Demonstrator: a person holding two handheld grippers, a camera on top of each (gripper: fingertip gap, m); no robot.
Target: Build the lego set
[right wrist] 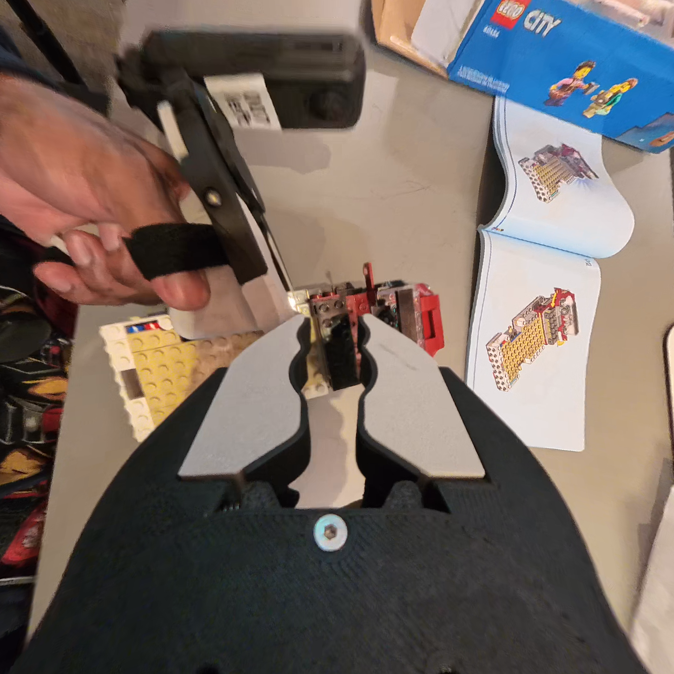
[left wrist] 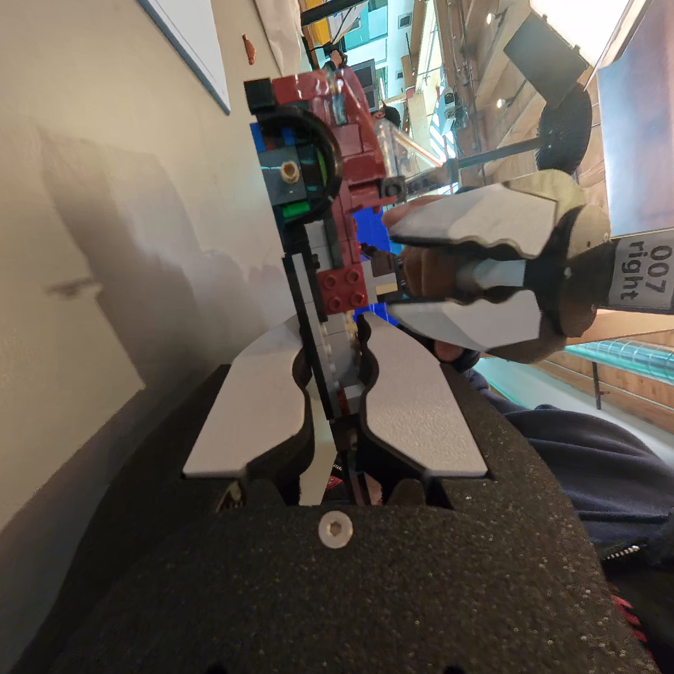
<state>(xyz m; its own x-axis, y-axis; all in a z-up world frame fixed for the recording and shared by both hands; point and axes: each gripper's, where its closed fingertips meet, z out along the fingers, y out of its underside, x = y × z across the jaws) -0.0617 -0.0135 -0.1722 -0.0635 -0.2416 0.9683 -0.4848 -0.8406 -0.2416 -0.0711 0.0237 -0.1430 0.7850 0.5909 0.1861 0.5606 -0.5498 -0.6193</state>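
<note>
Nearest in, the left gripper (left wrist: 330, 321) is clamped on the thin grey-and-black tail end of the brick model (left wrist: 350, 153), with both pads pressed onto its flat sides. So the whole model is carried from that one narrow strip, and the chunky dark-red part with the round black ring is stuck way out past the fingertips.

The right gripper (right wrist: 332, 321) is parked around a stubby black and dark-red bit on the model's side. Its fingers are spread a little. In the left wrist view a sliver of gap can be seen at each pad, so nothing is really being squeezed there.

Handling-wise, just a guess: a lot of leverage is put on that tail grip, so it's probably best kept firm and square, with no twisting. Any squeeze from the right is better landed flat on the block faces than on a corner, since studded joints tend to get popped.

Below, a yellow studded plate (right wrist: 160, 361) is lying on the table (right wrist: 401, 182). Further right an open booklet (right wrist: 539, 328) is spread out, and a blue box (right wrist: 569, 54) is sat at the far edge.
</note>
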